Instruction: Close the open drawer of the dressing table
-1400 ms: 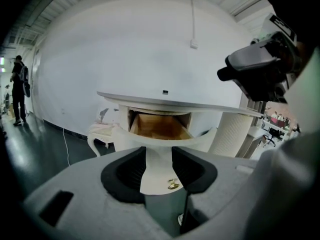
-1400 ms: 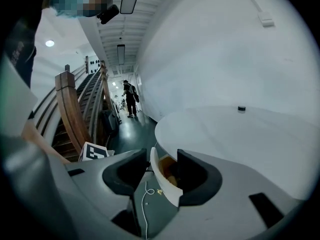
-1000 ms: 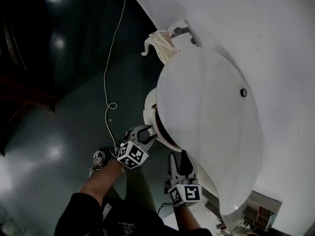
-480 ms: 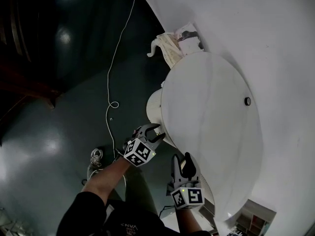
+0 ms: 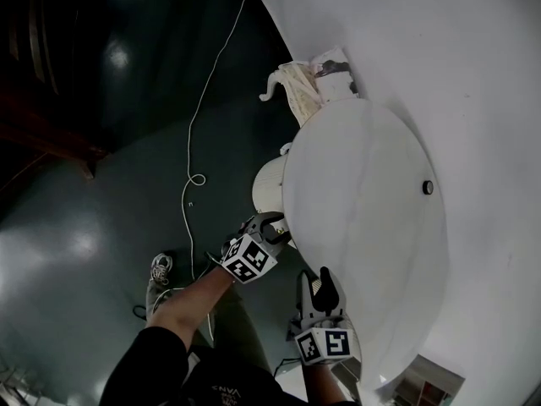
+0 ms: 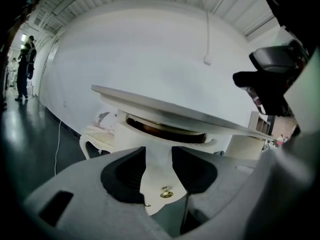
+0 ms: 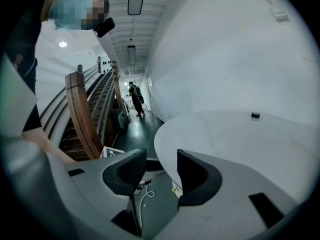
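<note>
Your left gripper (image 5: 272,227) sits further toward 1 o'clock in the head view than a second ago, and it is now just beside the drawer (image 5: 267,184). Your right gripper (image 5: 314,279) is about where it was, near the table (image 5: 363,218) rim, at 5 o'clock from the left one.

The drawer is not closed yet. It pokes out from under the round top at the table's 9 o'clock edge, about as far as before. In the left gripper view a dark gap shows between the top and the drawer front. My judgement is that you are at the end of the approach, so the whole push is still to do.

Your left jaws stand wide apart. The white front and its brass handle (image 6: 166,193) show in the gap between them, and no pad presses on anything. I cannot tell whether the tips already touch the front. Your right jaws are apart too and empty, with only floor showing beyond them.

The drawer front seems to face about 7 to 8 o'clock in the head view, toward your left gripper. Its long axis, the curved front, runs along the table edge, roughly 11 to 5 o'clock. Its slide line likely runs from the front toward 2 o'clock, under the top, so the push should go that way, square to the front.
</note>
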Available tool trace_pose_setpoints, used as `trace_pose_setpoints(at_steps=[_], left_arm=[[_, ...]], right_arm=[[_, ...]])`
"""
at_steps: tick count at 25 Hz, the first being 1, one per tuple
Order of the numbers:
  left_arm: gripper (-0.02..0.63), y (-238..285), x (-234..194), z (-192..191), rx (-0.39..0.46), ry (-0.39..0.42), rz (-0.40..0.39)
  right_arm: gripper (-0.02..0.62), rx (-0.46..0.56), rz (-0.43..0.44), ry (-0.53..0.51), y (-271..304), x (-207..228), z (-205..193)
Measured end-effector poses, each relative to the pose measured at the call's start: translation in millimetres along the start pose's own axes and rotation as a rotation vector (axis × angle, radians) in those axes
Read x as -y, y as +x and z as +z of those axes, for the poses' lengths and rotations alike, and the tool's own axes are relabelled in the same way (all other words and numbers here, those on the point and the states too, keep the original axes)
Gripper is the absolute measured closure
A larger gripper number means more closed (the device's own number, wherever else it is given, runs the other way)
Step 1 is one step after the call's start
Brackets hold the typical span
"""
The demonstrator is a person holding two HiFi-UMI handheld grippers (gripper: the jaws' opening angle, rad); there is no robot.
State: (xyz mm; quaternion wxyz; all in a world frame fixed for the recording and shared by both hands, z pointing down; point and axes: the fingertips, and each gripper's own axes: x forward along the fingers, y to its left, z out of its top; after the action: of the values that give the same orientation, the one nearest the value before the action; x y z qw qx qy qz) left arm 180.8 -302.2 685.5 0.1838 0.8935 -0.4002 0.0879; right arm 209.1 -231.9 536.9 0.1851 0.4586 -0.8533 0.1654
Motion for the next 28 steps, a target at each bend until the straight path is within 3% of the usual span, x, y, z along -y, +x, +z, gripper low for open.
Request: trace_pose_setpoints(at_steps=[9, 28], left_arm=[[0.445, 14, -1, 3, 0.040, -0.020, -0.013], [0.445, 37, -4, 14, 0.042, -0.021, -0.042]], right_arm=[[0.402, -0.007, 0.001, -0.004, 2, 12, -1], [0.402, -0.014, -0.013, 0.008, 5, 24, -2]])
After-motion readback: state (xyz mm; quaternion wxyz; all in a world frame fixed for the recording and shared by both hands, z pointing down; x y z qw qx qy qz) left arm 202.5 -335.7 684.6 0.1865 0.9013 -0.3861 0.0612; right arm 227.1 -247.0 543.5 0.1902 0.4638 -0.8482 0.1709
